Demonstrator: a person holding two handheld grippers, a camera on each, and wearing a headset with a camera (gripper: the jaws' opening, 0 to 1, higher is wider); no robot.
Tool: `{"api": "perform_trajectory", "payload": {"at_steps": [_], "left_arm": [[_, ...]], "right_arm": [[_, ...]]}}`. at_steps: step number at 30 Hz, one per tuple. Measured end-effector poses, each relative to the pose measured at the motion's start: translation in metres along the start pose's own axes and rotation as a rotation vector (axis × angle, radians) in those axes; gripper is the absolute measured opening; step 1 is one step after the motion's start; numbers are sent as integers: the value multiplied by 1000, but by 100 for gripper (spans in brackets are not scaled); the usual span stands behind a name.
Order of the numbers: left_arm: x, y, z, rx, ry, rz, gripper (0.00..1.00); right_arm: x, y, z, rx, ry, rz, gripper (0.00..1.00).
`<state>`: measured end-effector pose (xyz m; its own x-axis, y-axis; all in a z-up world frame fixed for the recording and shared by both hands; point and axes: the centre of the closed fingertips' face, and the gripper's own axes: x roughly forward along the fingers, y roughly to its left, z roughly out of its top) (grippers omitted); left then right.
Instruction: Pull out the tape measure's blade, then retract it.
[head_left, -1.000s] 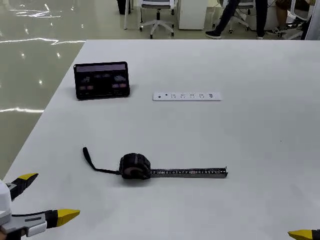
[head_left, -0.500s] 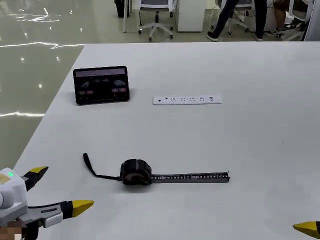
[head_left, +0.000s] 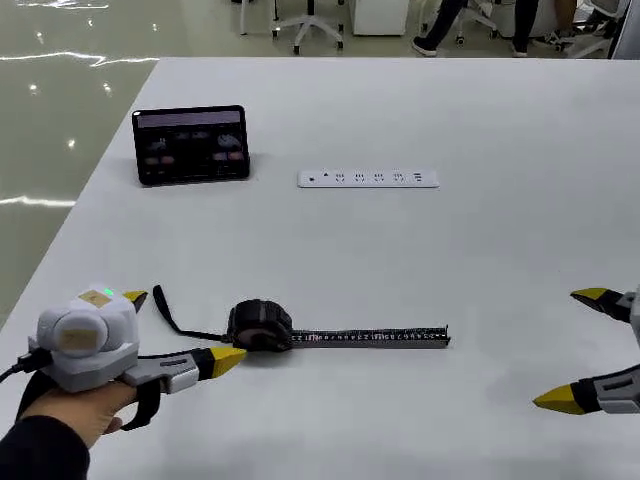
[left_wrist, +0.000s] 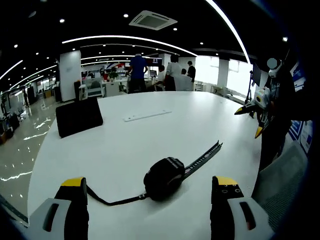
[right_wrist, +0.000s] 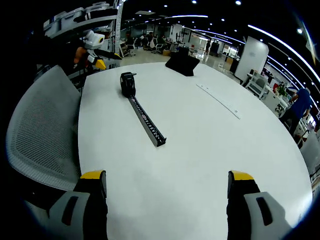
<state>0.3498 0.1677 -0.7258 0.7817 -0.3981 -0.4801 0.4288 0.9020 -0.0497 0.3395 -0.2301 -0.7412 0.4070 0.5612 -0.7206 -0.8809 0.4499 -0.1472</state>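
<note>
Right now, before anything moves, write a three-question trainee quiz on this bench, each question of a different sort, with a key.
1. True or false: the tape measure has its blade pulled out, lying flat on the table.
2. Multiple choice: the left gripper is
A) shut on the blade
B) open, with the tape measure just ahead of its jaws, untouched
C) shut on the tape measure
3. Short answer: which gripper is nearer the blade's free end?

Key
1. True.
2. B.
3. The right gripper, which is open and apart from the blade.
</note>
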Motion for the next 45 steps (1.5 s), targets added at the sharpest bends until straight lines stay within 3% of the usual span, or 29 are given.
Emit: {"api": "perform_trajectory", "payload": {"at_steps": [5,8,11,14,17,19,23,24,27,32,40,45], "left_arm": [[25,-8,-5,-36,7,23,100],[38,-14,-14,-88,17,50,100],[44,-15,-17,-106,7,86,100],[46,-15,-16,-104,-19,124,100],[48,-16,-23,-110,-15,146,100],[49,-15,-25,-111,-24,165,100],[53,-18,-20,-126,-67,178,100],[55,-20,-11,-135,-126,172,100],[56,-21,-13,-103,-117,192,100],[60,-21,-18,-110,-121,184,100],[59,-14,-18,-115,-125,200,98],[59,-14,-17,-120,-126,204,97]], "right_arm": [[20,-8,13,-58,18,45,93],[34,-9,23,-84,26,93,88],[48,-6,30,-111,47,148,85],[63,-7,37,-157,69,179,82],[75,-8,43,-205,96,190,80],[84,-7,46,-202,110,217,78],[100,-4,43,-263,169,259,76],[105,-3,42,-273,178,269,75],[114,-1,38,-284,199,292,70],[122,6,22,-331,245,326,55],[127,16,11,-320,274,372,28],[131,17,6,-316,280,378,22]]}}
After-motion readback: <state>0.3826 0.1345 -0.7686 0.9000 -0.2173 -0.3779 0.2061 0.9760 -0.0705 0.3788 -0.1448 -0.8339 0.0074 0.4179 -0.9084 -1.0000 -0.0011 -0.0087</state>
